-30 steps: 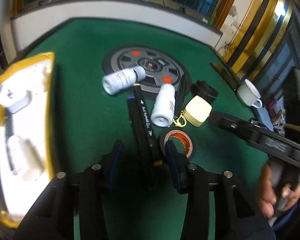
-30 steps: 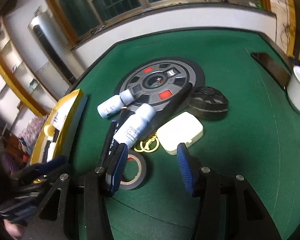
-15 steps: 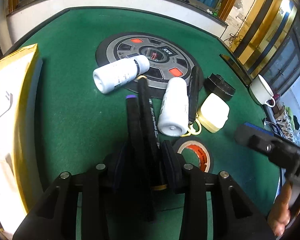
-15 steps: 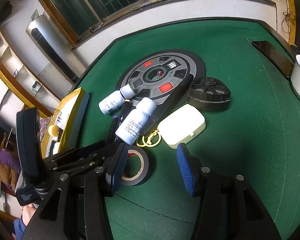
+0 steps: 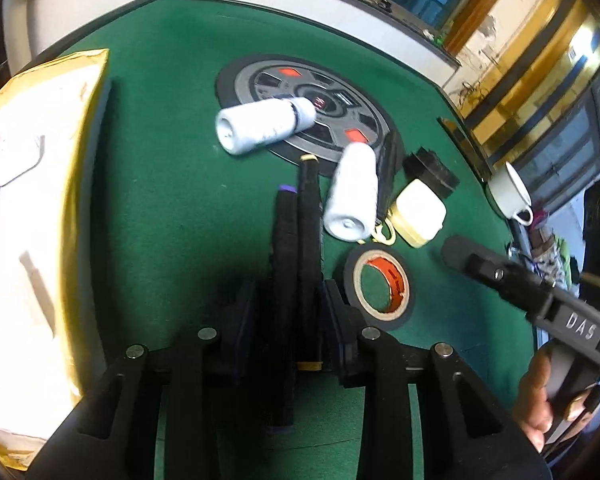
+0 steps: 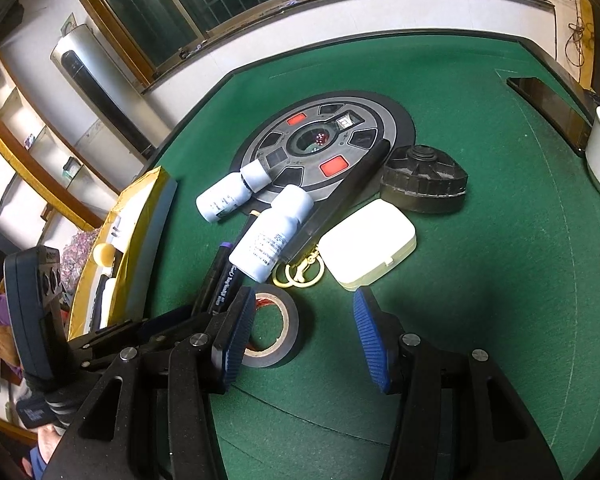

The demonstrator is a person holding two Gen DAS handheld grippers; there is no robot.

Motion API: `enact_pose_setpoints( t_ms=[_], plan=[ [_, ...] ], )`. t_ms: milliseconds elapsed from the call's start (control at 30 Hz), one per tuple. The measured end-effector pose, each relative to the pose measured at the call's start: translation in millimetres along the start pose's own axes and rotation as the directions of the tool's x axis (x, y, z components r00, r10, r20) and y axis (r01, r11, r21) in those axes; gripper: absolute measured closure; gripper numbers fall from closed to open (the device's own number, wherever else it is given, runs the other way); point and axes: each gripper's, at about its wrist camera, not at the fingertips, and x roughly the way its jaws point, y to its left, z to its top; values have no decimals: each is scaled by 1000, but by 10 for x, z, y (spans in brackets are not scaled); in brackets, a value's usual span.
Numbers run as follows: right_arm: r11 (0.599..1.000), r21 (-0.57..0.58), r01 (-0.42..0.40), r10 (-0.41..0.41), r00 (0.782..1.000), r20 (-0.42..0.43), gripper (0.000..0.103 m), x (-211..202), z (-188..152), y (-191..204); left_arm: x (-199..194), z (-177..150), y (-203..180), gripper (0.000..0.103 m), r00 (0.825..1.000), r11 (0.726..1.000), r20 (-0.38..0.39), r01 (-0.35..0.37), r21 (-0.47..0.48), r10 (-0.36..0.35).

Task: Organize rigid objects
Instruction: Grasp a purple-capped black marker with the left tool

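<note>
My left gripper [image 5: 287, 308] clamps two black markers [image 5: 296, 252] on green felt | right gripper [image 6: 304, 336] open, empty, beside tape roll [image 6: 278, 332]

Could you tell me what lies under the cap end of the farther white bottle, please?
The farther white bottle's cap rests on the round grey dial plate's rim. The plate surface beneath the cap is covered.

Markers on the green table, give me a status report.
Left gripper shut on two markers. Right gripper open, empty. Tape roll and bottle beside the markers.
</note>
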Motion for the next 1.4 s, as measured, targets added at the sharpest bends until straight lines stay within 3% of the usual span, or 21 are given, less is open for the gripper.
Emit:
enact_pose_setpoints(
  t_ms=[333, 633, 867, 1067, 1133, 1167, 1300, 1400],
  plan=[
    [1000, -1, 9, -9, 1000, -14, 57, 43, -12, 4, 153, 68, -158, 70, 999, 995, 1, -36, 94, 36],
    [1000, -4, 5, -5, 1000, -14, 57, 38, -16, 1, -15, -40, -100, 73, 1000, 999, 0, 10, 49, -10],
    [1000, -4, 9, -9, 1000, -13, 57, 41, -26, 3, 26, -39, -56, 73, 999, 997, -3, -54, 60, 54],
    [1000, -29, -1, 0, 999, -32, 57, 79, -49, 56, 113, -70, -235, 76, 983, 971, 48, -180, 154, 175],
    [999, -48, -2, 0, 999, -39, 57, 91, -66, 92, 113, -108, -250, 80, 977, 963, 72, -211, 169, 202],
    [998, -61, 0, -2, 999, -42, 57, 97, -75, 112, 105, -129, -253, 88, 973, 956, 76, -229, 184, 218],
    [990, -136, 25, -31, 999, -43, 57, 119, -126, 240, 16, -257, -243, 91, 972, 952, 67, -233, 198, 224],
    [971, -221, 85, -94, 995, -34, 51, 164, -185, 363, -17, -300, -205, 90, 976, 962, 71, -213, 171, 203]
  ],
)
